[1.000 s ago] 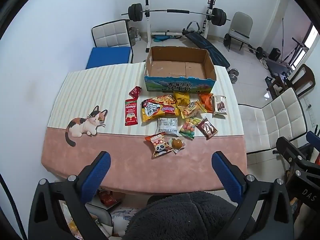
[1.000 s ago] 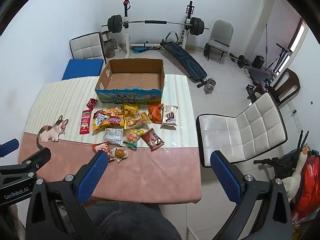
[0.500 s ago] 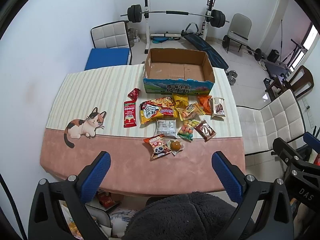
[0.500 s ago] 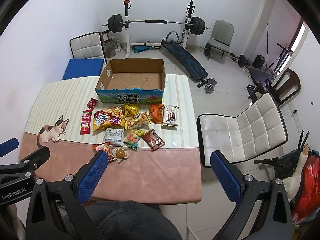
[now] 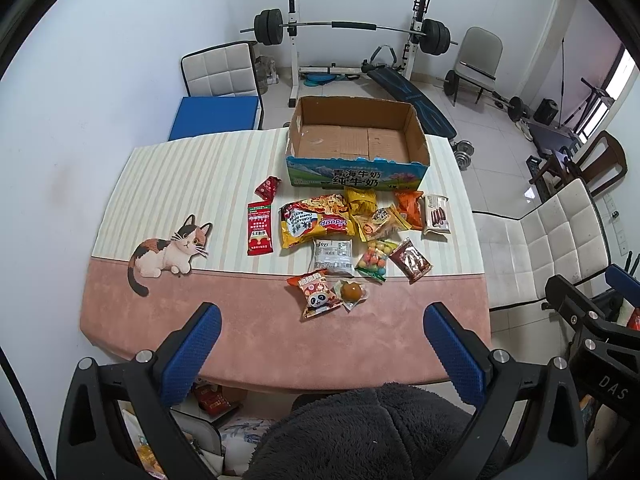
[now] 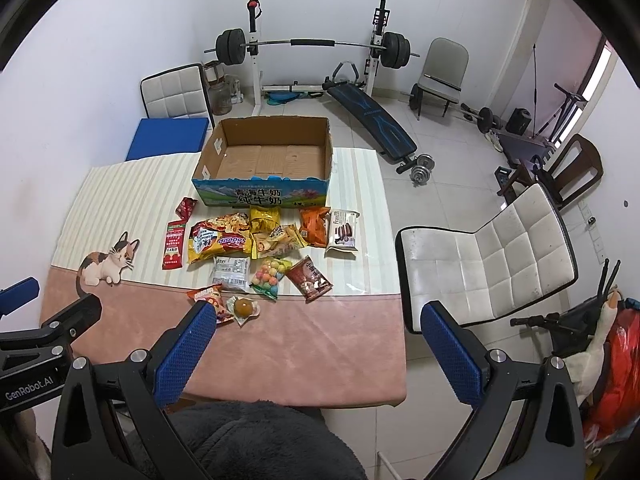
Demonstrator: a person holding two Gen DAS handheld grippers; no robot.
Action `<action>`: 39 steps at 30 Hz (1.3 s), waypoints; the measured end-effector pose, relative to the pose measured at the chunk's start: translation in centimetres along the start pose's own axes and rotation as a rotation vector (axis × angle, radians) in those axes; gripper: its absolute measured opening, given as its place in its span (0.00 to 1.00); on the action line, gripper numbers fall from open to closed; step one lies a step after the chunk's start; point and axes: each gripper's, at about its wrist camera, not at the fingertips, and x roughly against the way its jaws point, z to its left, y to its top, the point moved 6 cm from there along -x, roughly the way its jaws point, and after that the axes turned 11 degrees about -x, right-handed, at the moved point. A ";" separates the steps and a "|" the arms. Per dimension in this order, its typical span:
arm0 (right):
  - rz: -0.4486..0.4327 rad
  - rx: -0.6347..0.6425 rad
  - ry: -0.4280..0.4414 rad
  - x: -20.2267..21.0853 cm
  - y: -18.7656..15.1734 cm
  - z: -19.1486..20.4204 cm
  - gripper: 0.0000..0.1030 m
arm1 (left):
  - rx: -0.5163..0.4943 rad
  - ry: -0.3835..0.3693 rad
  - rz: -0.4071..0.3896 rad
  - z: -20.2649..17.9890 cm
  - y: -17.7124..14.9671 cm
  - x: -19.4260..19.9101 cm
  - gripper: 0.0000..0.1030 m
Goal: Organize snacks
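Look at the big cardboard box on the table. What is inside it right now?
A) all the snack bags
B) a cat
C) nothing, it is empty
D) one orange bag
C: the cardboard box shows only its bare brown bottom, while the snack bags all lie on the table in front of it.

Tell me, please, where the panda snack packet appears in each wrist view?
Left wrist view: panda snack packet lies centre, on the pink cloth band, fully visible.
Right wrist view: panda snack packet lies left of centre, partly hidden behind a gripper finger.
Shared landmark: cardboard box beyond the snacks.
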 end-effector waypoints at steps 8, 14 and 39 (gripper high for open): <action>0.009 -0.010 0.012 0.0 0.0 0.4 1.00 | 0.000 0.000 -0.005 0.1 0.3 0.2 1.00; 0.023 -0.026 0.023 -0.1 -0.2 0.5 1.00 | 0.002 -0.003 -0.004 0.1 0.5 0.2 1.00; 0.024 -0.032 0.030 0.0 -0.4 0.1 1.00 | 0.002 -0.002 -0.008 0.1 0.4 0.2 1.00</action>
